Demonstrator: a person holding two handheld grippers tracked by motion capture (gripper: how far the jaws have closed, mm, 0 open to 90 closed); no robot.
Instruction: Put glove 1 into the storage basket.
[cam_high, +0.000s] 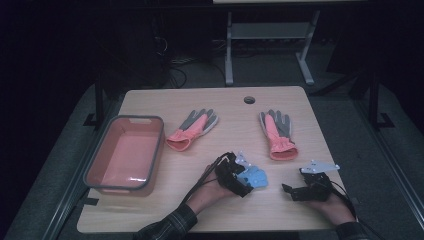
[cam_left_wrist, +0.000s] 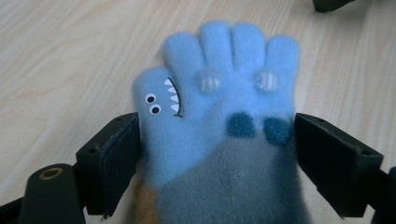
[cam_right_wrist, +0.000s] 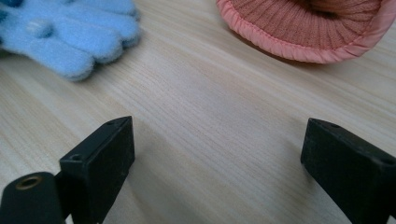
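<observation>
I find the left gripper with its jaws spread wide, one on each side of the blue glove; in the left gripper view the glove lies flat on the table between them, fingers pointing away from the jaws, its grey cuff end nearest the gripper body. The left-hand pad sits just against the glove's thumb edge, the right-hand pad just beside its other edge, and I see neither pressing the fabric in. I note the right gripper with jaws likewise apart and nothing between them, bare wood ahead. Beyond its left jaw lie the blue glove's fingers; beyond its right jaw lies the ribbed cuff of a pink glove, well clear of the pad. From the high view, a second pink glove lies farther beyond the left gripper, and a pink bin stands off to its left.
</observation>
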